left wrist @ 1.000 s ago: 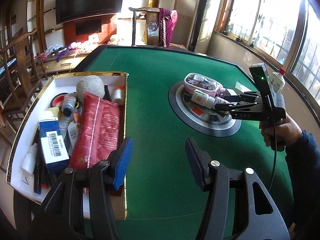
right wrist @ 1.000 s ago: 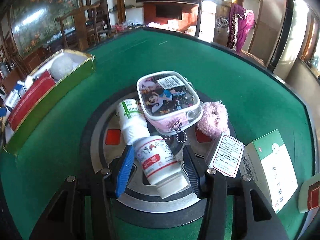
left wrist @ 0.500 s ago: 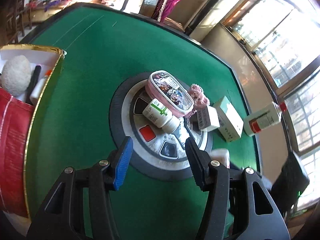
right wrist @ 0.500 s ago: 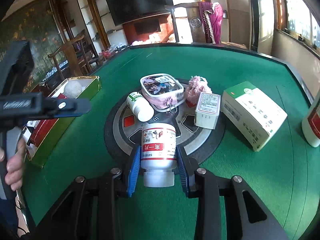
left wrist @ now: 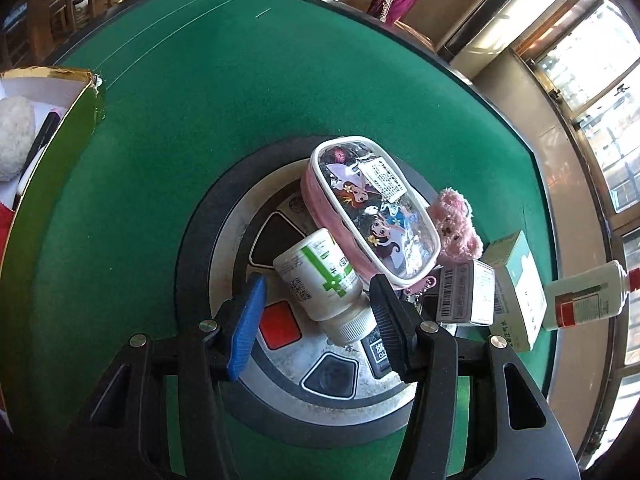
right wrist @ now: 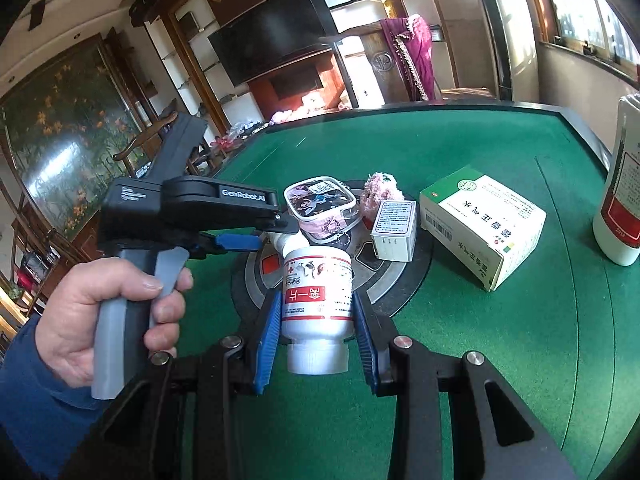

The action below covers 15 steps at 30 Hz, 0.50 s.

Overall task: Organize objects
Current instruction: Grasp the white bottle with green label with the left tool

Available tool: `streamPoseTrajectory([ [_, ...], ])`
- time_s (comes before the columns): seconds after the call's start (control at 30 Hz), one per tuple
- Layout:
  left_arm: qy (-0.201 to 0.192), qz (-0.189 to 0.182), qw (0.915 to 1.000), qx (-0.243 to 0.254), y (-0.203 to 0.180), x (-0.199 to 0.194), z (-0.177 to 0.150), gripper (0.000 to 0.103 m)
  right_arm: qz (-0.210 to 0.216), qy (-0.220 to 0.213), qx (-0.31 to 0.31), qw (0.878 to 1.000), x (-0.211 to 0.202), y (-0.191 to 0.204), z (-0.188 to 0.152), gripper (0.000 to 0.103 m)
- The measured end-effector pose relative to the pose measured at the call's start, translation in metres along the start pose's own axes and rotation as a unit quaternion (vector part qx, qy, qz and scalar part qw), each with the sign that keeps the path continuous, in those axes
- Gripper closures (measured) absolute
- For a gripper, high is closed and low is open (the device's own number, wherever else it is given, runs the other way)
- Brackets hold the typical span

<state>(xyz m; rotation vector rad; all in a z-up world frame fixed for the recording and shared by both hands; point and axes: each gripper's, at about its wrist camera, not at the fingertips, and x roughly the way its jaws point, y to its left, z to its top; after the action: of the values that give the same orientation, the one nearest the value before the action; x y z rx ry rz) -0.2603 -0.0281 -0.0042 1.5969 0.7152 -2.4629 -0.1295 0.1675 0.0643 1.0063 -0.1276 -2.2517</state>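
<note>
Green felt covers the worktop (left wrist: 168,128). Three bottles: a red-labelled one (right wrist: 318,300) clamped in the right tool (right wrist: 316,320), lifted; a green-cross one (left wrist: 320,276) lying on the round hub between the left tool's (left wrist: 316,312) parted, untouching jaws; one (left wrist: 580,300) at the edge. Two boxes. Left tool reads "GenRobot.AI".

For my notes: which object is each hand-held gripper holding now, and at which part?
Right hand-held gripper: red-label bottle, clamped across its body. Left hand-held gripper: nothing; open around green-label bottle.
</note>
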Motion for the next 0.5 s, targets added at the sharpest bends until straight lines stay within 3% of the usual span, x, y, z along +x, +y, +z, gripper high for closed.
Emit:
streamPoseTrajectory([
  [0.07, -0.007, 0.02, 0.9995, 0.025, -0.001, 0.005, 0.003, 0.052, 0.002, 0.0, -0.003, 1.0, -0.001, 0.002, -0.001, 0.068],
  [0.13, -0.009, 0.037, 0.9977, 0.056, 0.0, 0.005, 0.001, 0.069, 0.003, 0.0, -0.003, 1.0, -0.001, 0.003, -0.002, 0.068],
  [0.33, -0.036, 0.032, 0.992, 0.117, 0.02, -0.002, -0.01, 0.07, -0.001, 0.001, -0.009, 1.0, 0.001, 0.009, -0.005, 0.068],
  [0.5, -0.101, 0.034, 0.9823, 0.154, 0.035, -0.029, -0.042, 0.071, -0.009, 0.009, -0.015, 1.0, 0.008, 0.009, -0.01, 0.068],
])
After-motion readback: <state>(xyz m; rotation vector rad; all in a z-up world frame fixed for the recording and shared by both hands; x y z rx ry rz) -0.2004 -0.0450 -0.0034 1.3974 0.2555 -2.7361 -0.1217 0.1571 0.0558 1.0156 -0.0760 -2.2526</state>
